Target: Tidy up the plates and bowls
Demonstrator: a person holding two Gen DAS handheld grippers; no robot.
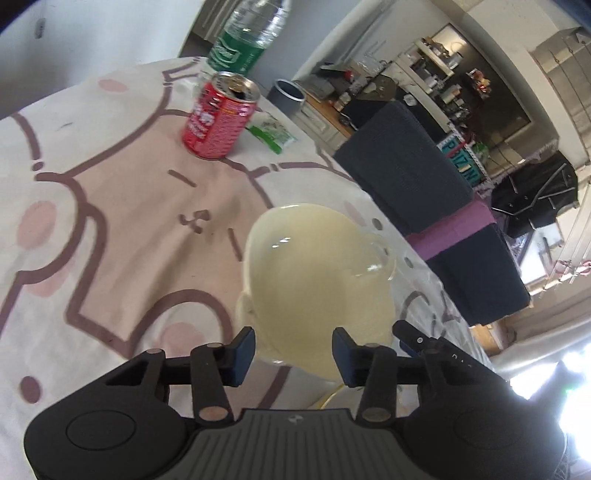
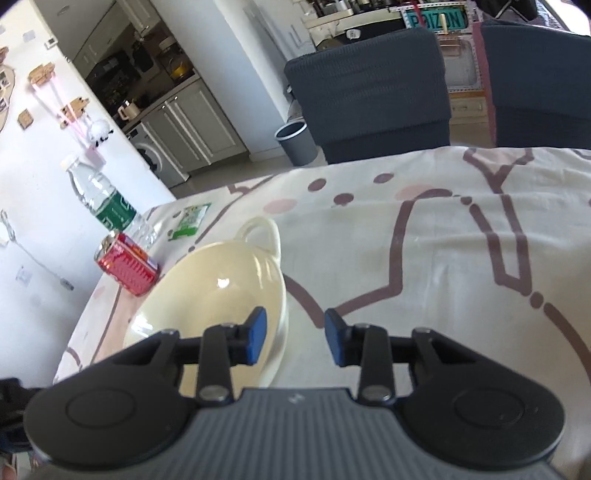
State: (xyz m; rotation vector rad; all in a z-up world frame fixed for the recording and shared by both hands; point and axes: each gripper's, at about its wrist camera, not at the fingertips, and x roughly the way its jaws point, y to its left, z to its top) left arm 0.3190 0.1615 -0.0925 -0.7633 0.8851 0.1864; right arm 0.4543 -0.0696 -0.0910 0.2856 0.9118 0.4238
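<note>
A cream bowl with two loop handles (image 1: pixel 317 280) sits on a clear glass plate (image 1: pixel 400 273) on the patterned tablecloth. My left gripper (image 1: pixel 293 354) is open, its fingers just above the bowl's near rim, holding nothing. In the right wrist view the same bowl (image 2: pixel 218 288) lies left of centre on the glass plate (image 2: pixel 280 332). My right gripper (image 2: pixel 294 336) is open and empty, its left finger over the bowl's right rim. The right gripper's tip (image 1: pixel 410 332) shows beside the bowl in the left wrist view.
A red drink can (image 1: pixel 219 116), a water bottle (image 1: pixel 247 35) and a green packet (image 1: pixel 271 133) stand at the table's far side. Dark blue chairs (image 2: pixel 369 85) line the table's edge. A grey bin (image 2: pixel 295 142) stands on the floor beyond.
</note>
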